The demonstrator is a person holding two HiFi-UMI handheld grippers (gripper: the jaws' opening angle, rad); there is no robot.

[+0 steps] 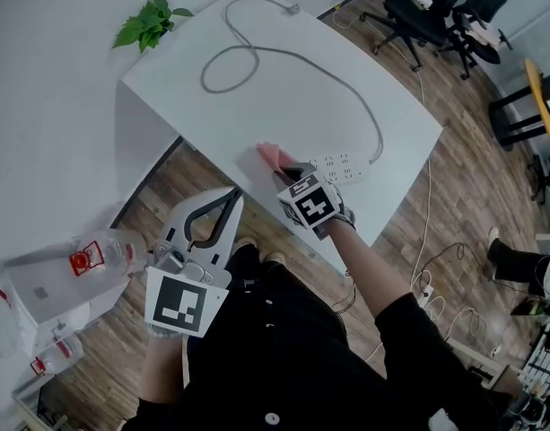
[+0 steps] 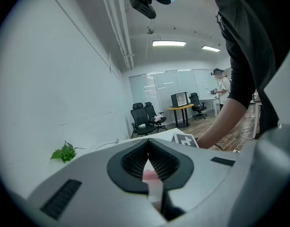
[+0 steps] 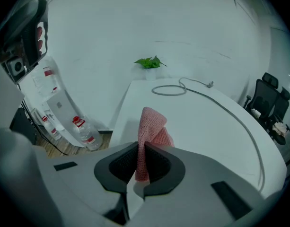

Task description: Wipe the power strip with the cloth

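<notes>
A white power strip [image 1: 340, 166] lies near the front edge of the white table [image 1: 310, 106]. Its grey cable [image 1: 303, 58] loops toward the back. My right gripper [image 1: 291, 172] is just left of the strip, shut on a pink cloth [image 1: 271, 155]. In the right gripper view, the cloth [image 3: 152, 126] sticks up from between the jaws of the right gripper [image 3: 138, 149]; the strip is hidden there. My left gripper [image 1: 230, 197] hangs off the table's front edge, shut and holding nothing. In the left gripper view, the left gripper [image 2: 148, 146] has its pads touching.
A small green plant [image 1: 150, 21] sits past the table's far left corner. Water bottles [image 1: 102, 253] and a white box [image 1: 46, 287] stand on the wood floor at left. Black office chairs [image 1: 433, 5] are at the back right. Cables trail on the floor [image 1: 429, 277].
</notes>
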